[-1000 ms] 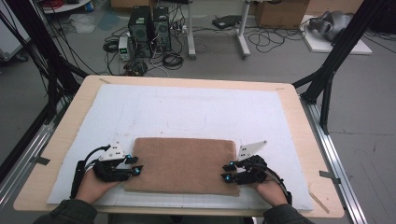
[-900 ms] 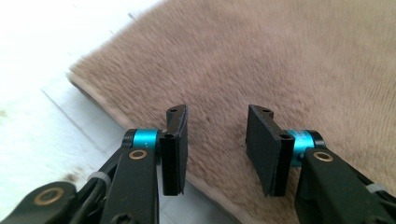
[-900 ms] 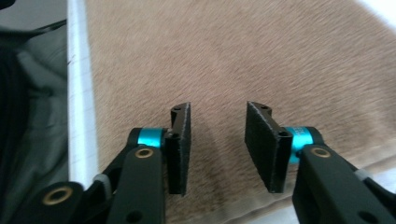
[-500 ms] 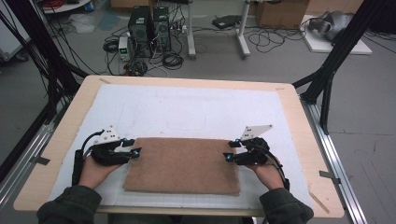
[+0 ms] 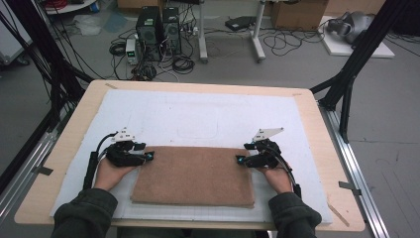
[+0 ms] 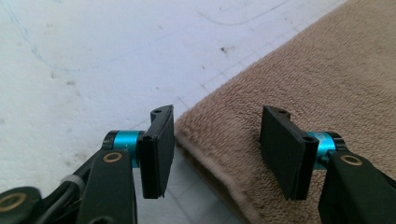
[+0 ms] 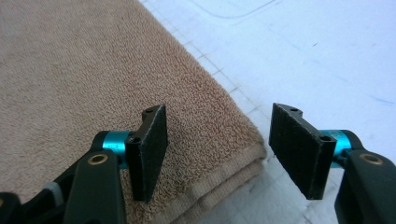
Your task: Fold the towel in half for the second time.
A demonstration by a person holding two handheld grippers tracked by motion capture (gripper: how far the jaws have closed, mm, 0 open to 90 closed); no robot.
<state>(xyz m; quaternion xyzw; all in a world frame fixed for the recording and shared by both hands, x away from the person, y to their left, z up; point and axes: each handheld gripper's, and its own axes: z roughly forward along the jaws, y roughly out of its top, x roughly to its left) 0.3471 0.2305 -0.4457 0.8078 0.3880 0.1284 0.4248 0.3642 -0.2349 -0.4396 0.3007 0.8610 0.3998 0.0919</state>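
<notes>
A folded brown towel (image 5: 193, 176) lies flat on the white mat (image 5: 198, 114) near the table's front edge. My left gripper (image 5: 148, 156) is at the towel's far left corner and my right gripper (image 5: 240, 159) at its far right corner. In the left gripper view the left gripper (image 6: 219, 151) is open, its jaws having just been opening, and the towel (image 6: 303, 79) edge lies between the pads untouched. In the right gripper view the right gripper (image 7: 224, 151) is open too, its jaws just widened, straddling the towel (image 7: 84, 70) corner without pressing it.
The mat covers most of a wooden table (image 5: 322, 148). Black frame struts (image 5: 346, 84) rise at the table's left and right sides. Beyond the far edge, computers (image 5: 158, 25) and cables sit on the floor. Bare mat stretches beyond the towel.
Both hands have slid away from the person along the towel's short sides, from the near corners to the far corners. The towel has stayed flat in place.
</notes>
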